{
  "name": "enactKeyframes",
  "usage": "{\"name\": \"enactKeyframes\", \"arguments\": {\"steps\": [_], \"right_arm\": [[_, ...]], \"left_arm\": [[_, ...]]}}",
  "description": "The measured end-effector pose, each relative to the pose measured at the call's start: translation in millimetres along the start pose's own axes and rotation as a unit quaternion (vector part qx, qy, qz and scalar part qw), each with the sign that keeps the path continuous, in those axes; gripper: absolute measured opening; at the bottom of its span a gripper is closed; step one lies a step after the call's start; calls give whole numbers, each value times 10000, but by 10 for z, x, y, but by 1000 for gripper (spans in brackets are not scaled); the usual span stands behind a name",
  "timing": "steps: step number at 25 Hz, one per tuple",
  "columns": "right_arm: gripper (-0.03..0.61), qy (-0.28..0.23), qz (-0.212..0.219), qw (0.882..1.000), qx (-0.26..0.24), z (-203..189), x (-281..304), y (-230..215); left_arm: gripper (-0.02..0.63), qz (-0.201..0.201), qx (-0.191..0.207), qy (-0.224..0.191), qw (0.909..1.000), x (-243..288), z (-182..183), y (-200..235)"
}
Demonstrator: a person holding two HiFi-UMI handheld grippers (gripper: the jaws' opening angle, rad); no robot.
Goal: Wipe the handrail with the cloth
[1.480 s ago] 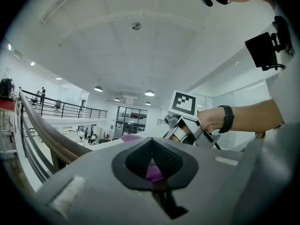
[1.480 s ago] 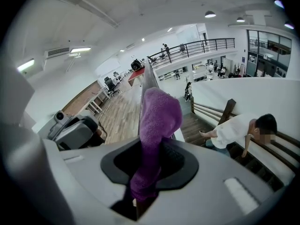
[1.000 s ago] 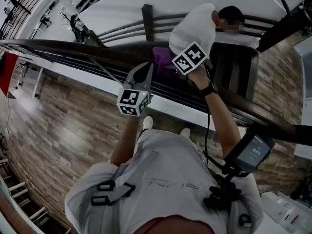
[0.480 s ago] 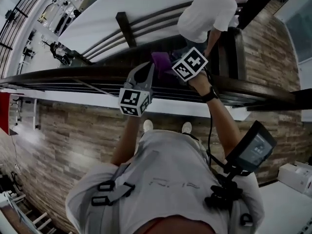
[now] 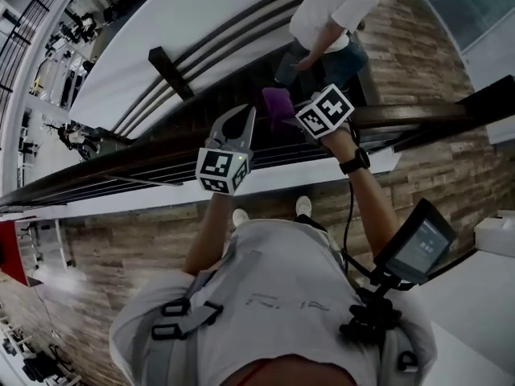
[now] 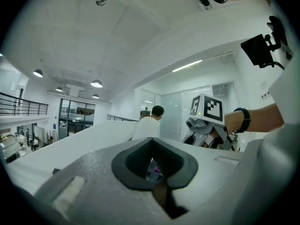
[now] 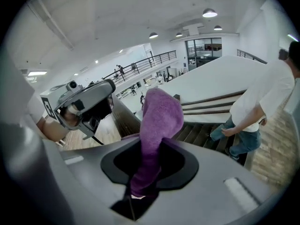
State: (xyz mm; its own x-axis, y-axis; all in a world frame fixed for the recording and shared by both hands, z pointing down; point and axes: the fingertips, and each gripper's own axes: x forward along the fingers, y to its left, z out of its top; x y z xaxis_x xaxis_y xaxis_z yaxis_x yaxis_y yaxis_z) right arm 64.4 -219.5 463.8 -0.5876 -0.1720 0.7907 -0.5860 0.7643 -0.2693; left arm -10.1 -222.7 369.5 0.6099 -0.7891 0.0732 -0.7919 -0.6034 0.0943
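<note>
Meanwhile, in the head view the dark wooden handrail (image 5: 145, 153) has swung across the picture, yet the purple fleecy cloth (image 5: 278, 103) stays at its far edge, so wiping probably continues. In the left gripper view, the left gripper (image 6: 157, 184) is closed and empty. In the right gripper view, the right gripper (image 7: 140, 191) clamps the cloth.

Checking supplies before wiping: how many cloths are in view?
1: a purple cloth clamped in the right gripper, beside the handrail. The left gripper holds none; others may be hidden.

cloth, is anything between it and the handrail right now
Nothing visible. The purple cloth, clamped in the right claw, is right at the dark handrail; the left claw is off to the side.
</note>
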Motion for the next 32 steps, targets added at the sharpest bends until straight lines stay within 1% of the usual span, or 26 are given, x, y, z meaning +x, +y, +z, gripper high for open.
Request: {"name": "enactKeyframes", "arguments": {"steps": [3, 8, 14, 19, 22, 27, 32], "right_arm": [[94, -115, -222, 9994, 222, -128, -179, -99], [94, -347, -587, 9957, 629, -481, -521, -556], [94, -658, -948, 9872, 1104, -860, -890, -1031], [94, -839, -1197, 9802, 1336, -1076, -1167, -1346], [94, -956, -1423, 9743, 1463, -1271, -1350, -1535], [94, -1177, -1800, 9599, 1795, -1569, -1706, -1901], [94, -1475, -1848, 9479, 2134, -1790, -2006, -2226]], "left_arm": [[-3, -339, 46, 5, 9994, 128, 42, -209], [-3, -860, 123, 130, 9961, 555, -40, -705], [-3, -1462, 155, 256, 9888, 947, -115, -1306], [-3, -1814, 171, 294, 9828, 1206, -87, -1730], [-3, -1978, 209, 317, 9795, 1333, -100, -1974], [-3, -2255, 292, 372, 9731, 1538, -111, -2309], [-3, -2528, 312, 449, 9660, 1767, -122, -2682]]}}
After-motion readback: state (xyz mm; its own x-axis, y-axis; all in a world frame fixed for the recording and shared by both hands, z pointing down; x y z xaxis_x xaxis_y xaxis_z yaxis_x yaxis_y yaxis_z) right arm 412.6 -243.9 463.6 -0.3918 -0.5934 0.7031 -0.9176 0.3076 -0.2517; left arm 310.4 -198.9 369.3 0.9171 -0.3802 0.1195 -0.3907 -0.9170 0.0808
